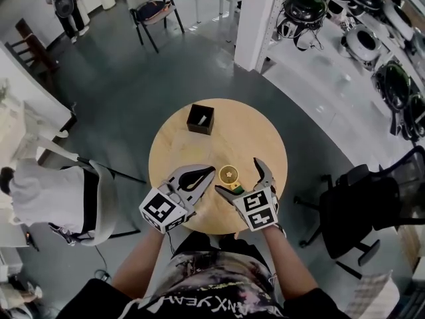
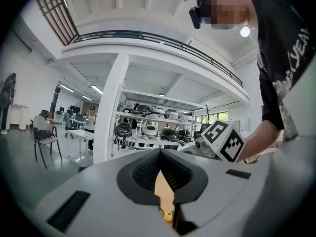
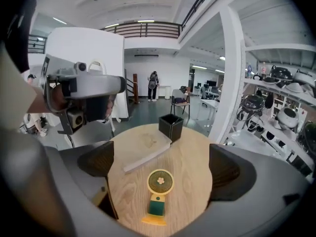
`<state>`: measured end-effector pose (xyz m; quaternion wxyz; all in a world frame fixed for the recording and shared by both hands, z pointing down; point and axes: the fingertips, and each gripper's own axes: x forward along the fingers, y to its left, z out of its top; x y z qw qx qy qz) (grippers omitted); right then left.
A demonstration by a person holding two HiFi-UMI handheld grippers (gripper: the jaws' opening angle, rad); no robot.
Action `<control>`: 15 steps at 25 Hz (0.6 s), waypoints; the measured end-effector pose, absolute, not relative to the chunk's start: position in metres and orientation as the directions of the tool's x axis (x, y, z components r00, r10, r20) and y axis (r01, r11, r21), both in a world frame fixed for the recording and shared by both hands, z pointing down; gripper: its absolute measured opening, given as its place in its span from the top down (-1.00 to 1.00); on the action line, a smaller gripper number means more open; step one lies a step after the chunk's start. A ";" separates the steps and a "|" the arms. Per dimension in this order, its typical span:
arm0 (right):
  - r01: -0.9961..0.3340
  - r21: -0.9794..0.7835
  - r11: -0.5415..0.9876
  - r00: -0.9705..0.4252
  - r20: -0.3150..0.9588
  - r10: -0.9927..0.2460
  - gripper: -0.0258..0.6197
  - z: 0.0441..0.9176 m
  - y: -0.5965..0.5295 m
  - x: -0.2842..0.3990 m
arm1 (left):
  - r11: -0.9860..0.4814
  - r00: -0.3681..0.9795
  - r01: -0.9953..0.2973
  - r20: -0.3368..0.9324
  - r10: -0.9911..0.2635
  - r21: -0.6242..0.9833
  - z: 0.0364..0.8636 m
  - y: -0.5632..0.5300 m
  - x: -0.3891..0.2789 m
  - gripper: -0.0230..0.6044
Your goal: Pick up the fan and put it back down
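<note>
- My right claw (image 3: 161, 157) fills the bottom of its own view. Its jaws are spread wide and grip nothing, and bare wood shows between them.
- The fan (image 3: 158, 196) lies on the table (image 1: 249, 135) in that gap and touches neither jaw. Its round head is farthest from me, then comes the green body, and the yellow base is closest to the camera.
- From the head view the fan's round face points up. It sits on the near part of the round table, between my two claws.
- My left claw (image 1: 211, 172) is just to the left of the fan's head, with its jaws pressed together at the tips and pinching nothing. I cannot tell whether the tips touch the fan.
- In the left gripper view, a narrow slit under the closed tips shows a strip of table and a bit of yellow. The right claw's cube (image 2: 222, 140) stands off to the right there.
- A black box (image 1: 200, 119) with an open top stands near the far edge of the table, well apart from the fan. Something white shows inside it, too small to make out.
- Off the table, a black chair (image 1: 362, 208) stands on the floor at my right.
- A white column (image 1: 255, 18) rises beyond the table, and shelves (image 1: 358, 38) of round dark gear run along its right side.
- A person (image 3: 153, 85) stands far back in the right gripper view.
</note>
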<state>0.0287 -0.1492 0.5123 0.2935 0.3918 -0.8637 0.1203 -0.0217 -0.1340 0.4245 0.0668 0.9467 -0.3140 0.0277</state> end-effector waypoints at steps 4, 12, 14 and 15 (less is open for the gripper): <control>-0.752 0.045 0.657 -0.539 0.533 -0.653 -0.89 0.460 -0.154 0.030 | -0.793 0.795 -0.606 0.089 -0.600 0.069 0.396 -0.138 -0.021 0.89; -0.765 0.077 0.639 -0.561 0.405 -0.721 -0.89 0.378 -0.158 0.028 | -0.797 0.798 -0.603 0.029 -0.602 0.042 0.344 -0.142 -0.024 0.89; -0.766 0.095 0.636 -0.562 0.382 -0.734 -0.89 0.367 -0.158 0.030 | -0.798 0.799 -0.601 0.018 -0.601 0.036 0.336 -0.142 -0.023 0.89; -0.767 0.099 0.634 -0.563 0.372 -0.738 -0.89 0.362 -0.158 0.031 | -0.800 0.800 -0.599 0.014 -0.599 0.034 0.332 -0.142 -0.022 0.89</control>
